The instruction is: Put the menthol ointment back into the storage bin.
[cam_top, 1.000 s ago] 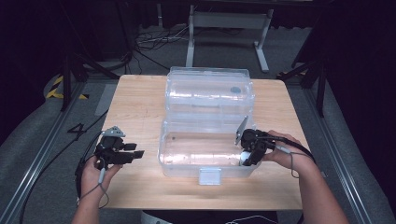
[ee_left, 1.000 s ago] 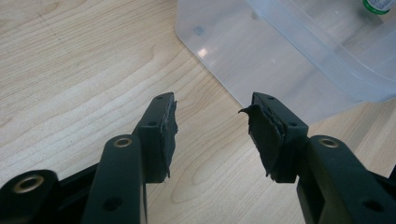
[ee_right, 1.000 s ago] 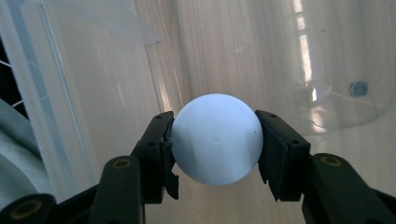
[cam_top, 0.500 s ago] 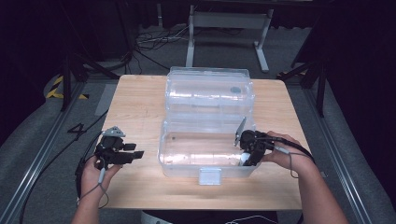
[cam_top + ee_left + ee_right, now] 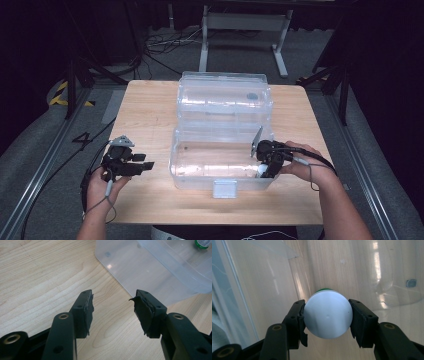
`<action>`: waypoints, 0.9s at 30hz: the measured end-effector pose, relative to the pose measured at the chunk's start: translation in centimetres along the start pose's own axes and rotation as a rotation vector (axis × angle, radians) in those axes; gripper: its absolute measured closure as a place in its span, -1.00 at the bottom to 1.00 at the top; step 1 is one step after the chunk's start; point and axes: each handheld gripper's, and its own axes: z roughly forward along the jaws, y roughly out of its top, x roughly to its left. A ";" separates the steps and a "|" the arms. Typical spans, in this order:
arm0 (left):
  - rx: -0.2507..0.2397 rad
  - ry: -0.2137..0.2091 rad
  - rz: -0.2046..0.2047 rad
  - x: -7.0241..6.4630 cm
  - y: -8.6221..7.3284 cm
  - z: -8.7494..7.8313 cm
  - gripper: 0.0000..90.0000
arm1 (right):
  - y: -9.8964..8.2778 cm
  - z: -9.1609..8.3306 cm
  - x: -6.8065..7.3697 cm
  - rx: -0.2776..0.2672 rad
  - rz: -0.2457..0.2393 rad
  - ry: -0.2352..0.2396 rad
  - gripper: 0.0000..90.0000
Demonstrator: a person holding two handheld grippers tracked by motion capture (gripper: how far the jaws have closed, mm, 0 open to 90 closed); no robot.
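A light wooden table (image 5: 150, 107) stands on grey carpet (image 5: 45, 145) in a dim room, with metal floor rails (image 5: 42, 167), black cables (image 5: 160, 42), yellow-black hazard tape (image 5: 62, 92) and a grey metal frame (image 5: 245, 22) behind.

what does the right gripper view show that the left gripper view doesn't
Right gripper view: the right gripper shut on a white round cap with a green edge behind it, held inside the clear box.

Left gripper view: the left gripper, jaws apart with nothing between them, over bare table, seeing the box from outside; a green-capped thing sits at its far end.

Both: black jaws with worn pads, the clear box, and light wood.
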 end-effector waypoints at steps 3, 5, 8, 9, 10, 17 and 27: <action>0.000 0.000 -0.001 0.0 0.0 0.0 0.09 | 0.0 0.0 0.0 0.002 0.001 -0.003 0.11; 0.001 0.000 0.000 0.0 0.0 0.0 0.09 | 0.0 0.1 0.0 -0.001 -0.004 -0.007 0.11; 0.003 -0.001 0.001 0.0 0.0 0.0 0.09 | 0.0 0.0 0.0 0.005 -0.002 -0.006 0.09; 0.003 -0.002 0.001 0.0 0.0 0.0 0.09 | 0.0 0.0 0.0 0.002 -0.002 -0.005 0.09; 0.003 -0.003 0.002 0.0 0.0 0.1 0.09 | 0.0 0.0 0.1 -0.001 0.004 -0.003 0.09; 0.003 -0.005 0.004 0.0 0.0 0.1 0.09 | -0.2 -0.2 0.1 -0.012 0.006 0.001 0.06; -0.003 -0.013 0.018 0.1 0.6 0.4 0.09 | -1.4 -2.3 0.2 -0.134 0.057 0.005 0.08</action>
